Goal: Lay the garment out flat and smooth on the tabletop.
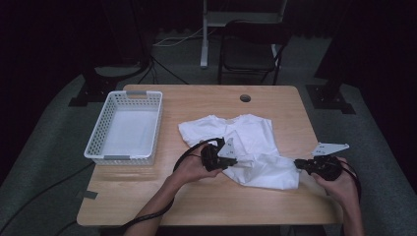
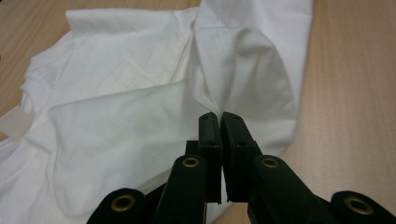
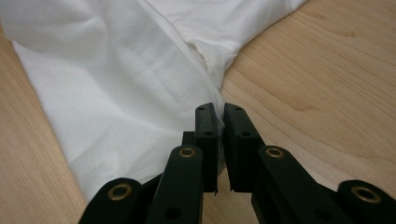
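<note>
1. High view: the white T-shirt lies crumpled near the middle of the wooden table, and the white basket stands at about 9 o'clock from it, well apart and with nothing inside that I can see.
2. My left gripper is at the shirt's 7 o'clock edge. In the left gripper view its jaws are pressed together on a raised fold of the cloth, so it is clamped on the T-shirt.
3. My right gripper is at the shirt's 4 o'clock corner. In the right gripper view the jaws are closed on the hem edge of the T-shirt, so this one is also clamped on it.
4. I judge the work in hand is to spread or fold the shirt, with both corners taken now.
5. First risk: the left grip holds only a thin pinch of a fold. If I pull sideways too fast, the cloth can slide out and the shirt drops back in a heap.
6. Second risk: the right grip sits very close to the edge of the hem, so a strong pull can strip it free.
7. Third risk: the left jaws may hold two layers. Then lifting will drag the whole body of the shirt and make new wrinkles.
8. Fourth risk: a low gripper can scrape the table at 6 o'clock.
</note>
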### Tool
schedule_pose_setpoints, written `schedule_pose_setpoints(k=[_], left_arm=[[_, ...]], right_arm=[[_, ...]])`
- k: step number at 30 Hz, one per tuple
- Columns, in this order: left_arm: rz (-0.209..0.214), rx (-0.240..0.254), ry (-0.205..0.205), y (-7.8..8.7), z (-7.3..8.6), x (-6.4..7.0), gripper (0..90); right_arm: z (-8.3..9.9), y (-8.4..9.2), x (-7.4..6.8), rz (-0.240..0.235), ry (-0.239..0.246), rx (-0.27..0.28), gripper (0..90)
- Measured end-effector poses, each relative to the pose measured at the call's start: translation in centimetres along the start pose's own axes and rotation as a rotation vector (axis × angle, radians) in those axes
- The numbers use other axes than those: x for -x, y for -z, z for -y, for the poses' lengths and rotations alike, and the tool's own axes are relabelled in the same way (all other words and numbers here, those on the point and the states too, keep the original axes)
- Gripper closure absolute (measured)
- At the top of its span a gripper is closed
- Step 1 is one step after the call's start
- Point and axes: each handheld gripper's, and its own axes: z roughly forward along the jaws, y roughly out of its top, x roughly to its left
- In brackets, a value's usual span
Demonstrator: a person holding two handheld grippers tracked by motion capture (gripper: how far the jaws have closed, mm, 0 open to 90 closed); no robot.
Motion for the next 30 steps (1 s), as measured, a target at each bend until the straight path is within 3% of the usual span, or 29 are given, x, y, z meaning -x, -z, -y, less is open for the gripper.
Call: schedule_pose_setpoints(k=[11,17,20,22,25,26,27,30], left_arm=[[0.047,0.03,-0.057,1.6,-1.2,1.9,87.9],[0.082,0.047,-0.053,2.2,-0.9,2.5,89.5],[0.08,0.035,-0.056,2.2,-0.6,2.5,89.4],[0.063,0.026,-0.035,2.2,0.2,2.1,87.2],[0.041,0.033,0.002,2.4,1.1,1.6,77.1],[-0.003,0.04,0.07,3.0,2.7,0.5,74.7],[-0.003,0.04,0.07,3.0,2.7,0.5,73.3],[-0.064,0.04,0.158,3.9,5.1,-0.8,72.1]], right_arm=[[-0.1,0.5,0.0,0.005,0.007,0.012,84.1],[0.1,1.0,0.0,0.0,0.013,0.024,84.1],[0.1,1.1,0.0,0.003,0.013,0.023,84.1],[0.2,1.2,0.0,0.003,0.011,0.023,84.1],[0.2,1.2,0.0,0.003,0.009,0.023,84.1],[0.3,1.1,-0.1,0.004,0.011,0.02,84.1],[0.3,1.1,-0.1,0.005,0.012,0.02,84.2],[0.4,1.1,-0.1,0.006,0.013,0.017,84.2]])
